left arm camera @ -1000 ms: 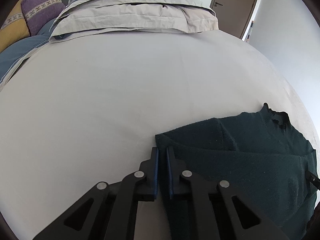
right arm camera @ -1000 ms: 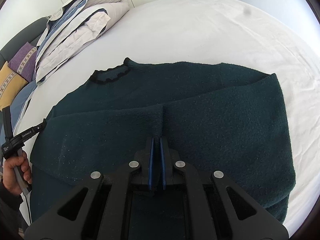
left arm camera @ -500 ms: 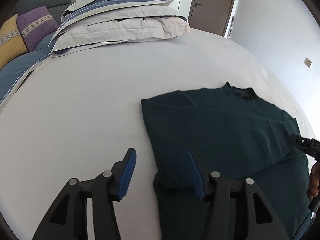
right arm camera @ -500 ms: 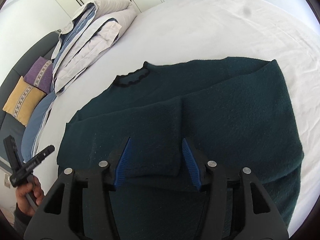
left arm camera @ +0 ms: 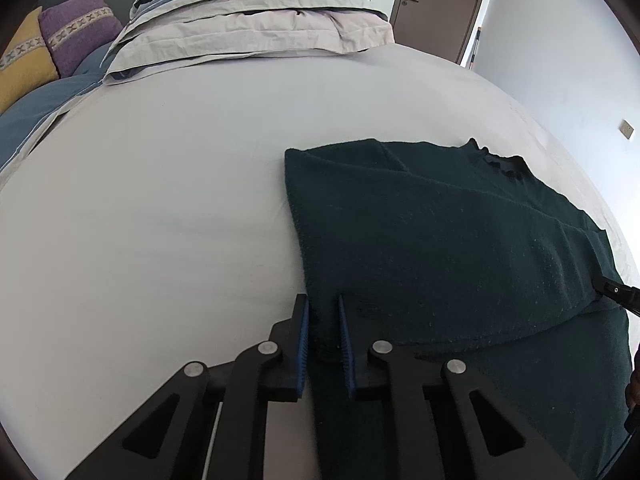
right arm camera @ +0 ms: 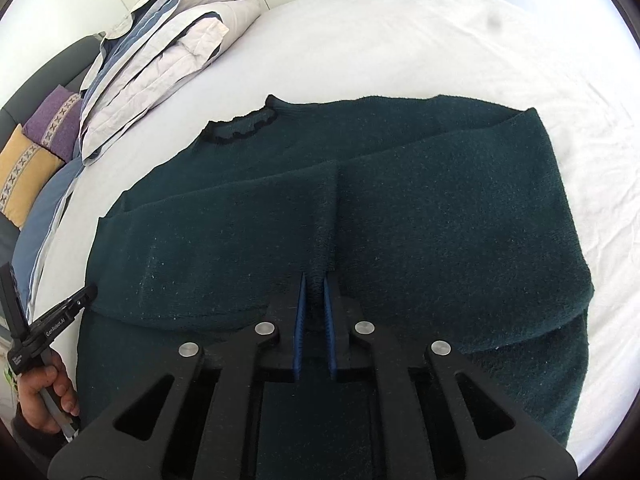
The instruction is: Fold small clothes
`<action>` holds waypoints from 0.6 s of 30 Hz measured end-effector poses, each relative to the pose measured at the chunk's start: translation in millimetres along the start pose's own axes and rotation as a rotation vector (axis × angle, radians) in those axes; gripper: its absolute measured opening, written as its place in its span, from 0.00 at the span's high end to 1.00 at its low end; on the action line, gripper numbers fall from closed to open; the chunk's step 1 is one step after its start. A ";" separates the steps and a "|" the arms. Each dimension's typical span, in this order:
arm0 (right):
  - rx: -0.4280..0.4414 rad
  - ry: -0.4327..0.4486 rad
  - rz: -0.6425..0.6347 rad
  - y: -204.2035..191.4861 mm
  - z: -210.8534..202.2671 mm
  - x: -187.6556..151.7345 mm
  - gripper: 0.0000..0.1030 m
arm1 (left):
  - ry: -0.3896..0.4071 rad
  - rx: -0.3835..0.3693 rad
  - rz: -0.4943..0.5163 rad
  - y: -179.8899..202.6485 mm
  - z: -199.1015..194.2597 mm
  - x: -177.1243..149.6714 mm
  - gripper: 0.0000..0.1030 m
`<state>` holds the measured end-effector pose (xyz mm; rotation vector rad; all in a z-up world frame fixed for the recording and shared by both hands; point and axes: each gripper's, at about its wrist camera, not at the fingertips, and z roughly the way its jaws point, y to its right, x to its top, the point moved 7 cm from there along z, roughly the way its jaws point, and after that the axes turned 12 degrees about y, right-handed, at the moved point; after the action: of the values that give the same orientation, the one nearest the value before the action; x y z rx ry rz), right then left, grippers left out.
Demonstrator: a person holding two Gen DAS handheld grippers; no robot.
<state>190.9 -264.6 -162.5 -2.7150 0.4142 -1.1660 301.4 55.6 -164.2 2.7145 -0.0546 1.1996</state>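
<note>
White bed sheet [left arm camera: 160, 208], folded duvet upper frame. Dark green knit sweater [right arm camera: 440, 220] lies flat mid-bed, sleeves folded in. Both grippers reopened, re-gripped: left gripper [left arm camera: 322, 334] jaws closing on side edge, right gripper [right arm camera: 315, 312] pinching middle ridge. Next fold starting, likely.

Sweater [right arm camera: 400, 220] flat on bed [right arm camera: 400, 40], folded duvet [right arm camera: 160, 48] behind, cushions [right arm camera: 36, 152] far left

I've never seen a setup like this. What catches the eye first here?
A dark green sweater lies spread on the white bed, both sleeves folded across its front. Black tongs with blue pads pinch it: the right tongs a ridge mid-chest, the closing left tongs its side edge. Folded bedding sits beyond.
</note>
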 end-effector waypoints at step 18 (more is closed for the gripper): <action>0.040 0.014 0.087 21.4 5.2 -1.6 0.83 | 0.041 0.043 0.037 -8.5 -11.4 2.9 0.62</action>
<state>189.6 -284.2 -172.6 -2.6287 0.4997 -1.1586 295.9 66.0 -155.7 2.7360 -0.0749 1.2801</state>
